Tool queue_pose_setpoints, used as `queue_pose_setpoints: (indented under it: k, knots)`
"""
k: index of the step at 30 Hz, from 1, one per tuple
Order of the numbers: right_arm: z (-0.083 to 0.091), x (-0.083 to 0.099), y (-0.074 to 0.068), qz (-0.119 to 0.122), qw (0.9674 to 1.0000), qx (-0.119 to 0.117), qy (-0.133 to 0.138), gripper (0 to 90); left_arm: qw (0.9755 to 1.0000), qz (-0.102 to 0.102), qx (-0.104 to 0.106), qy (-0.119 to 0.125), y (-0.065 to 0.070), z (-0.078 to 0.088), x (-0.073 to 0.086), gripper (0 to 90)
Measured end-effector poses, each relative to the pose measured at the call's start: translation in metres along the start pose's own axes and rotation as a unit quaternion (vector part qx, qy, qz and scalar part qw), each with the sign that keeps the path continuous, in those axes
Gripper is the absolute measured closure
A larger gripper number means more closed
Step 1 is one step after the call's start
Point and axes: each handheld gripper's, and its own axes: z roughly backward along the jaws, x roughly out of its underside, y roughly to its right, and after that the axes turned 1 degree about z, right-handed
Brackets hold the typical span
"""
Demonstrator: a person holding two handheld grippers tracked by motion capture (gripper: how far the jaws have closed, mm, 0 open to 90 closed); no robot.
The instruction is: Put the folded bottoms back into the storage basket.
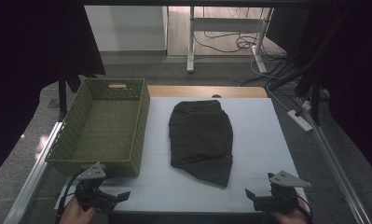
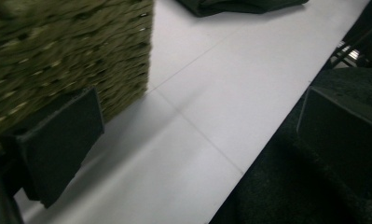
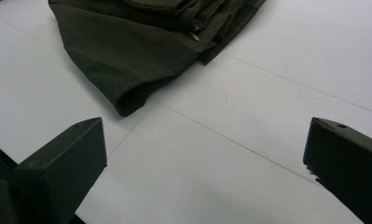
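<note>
- White table (image 1: 267, 140), green basket (image 1: 104, 123) at left.
- Dark garment (image 1: 201, 140) laid lengthwise, away from the near edge.
- Right tool (image 1: 251, 196) nearer it; left tool (image 1: 123, 196) by the basket; both spread, nothing held.

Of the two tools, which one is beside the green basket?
The left tool. It sits at the near corner of the woven green basket, jaws open. The right tool is far across the white table, nearer the dark folded garment.
</note>
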Motion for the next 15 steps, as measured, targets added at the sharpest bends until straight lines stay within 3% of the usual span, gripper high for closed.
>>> queue_pose_setpoints:
  k: [4,10,15]
  knots:
    - [0.0,0.0,0.0,0.0,1.0,0.0,-0.001,0.0,0.9999,-0.006,0.015,0.005,0.004,-0.006,-0.004,0.1]
    - [0.0,0.0,0.0,-0.001,1.0,-0.001,-0.001,0.0,0.9989,-0.035,0.032,0.004,0.009,-0.014,-0.009,0.1]
    - [-0.001,0.0,0.0,-0.001,1.0,-0.001,-0.002,0.0,0.9985,-0.04,0.038,0.002,0.014,-0.022,-0.012,0.0]
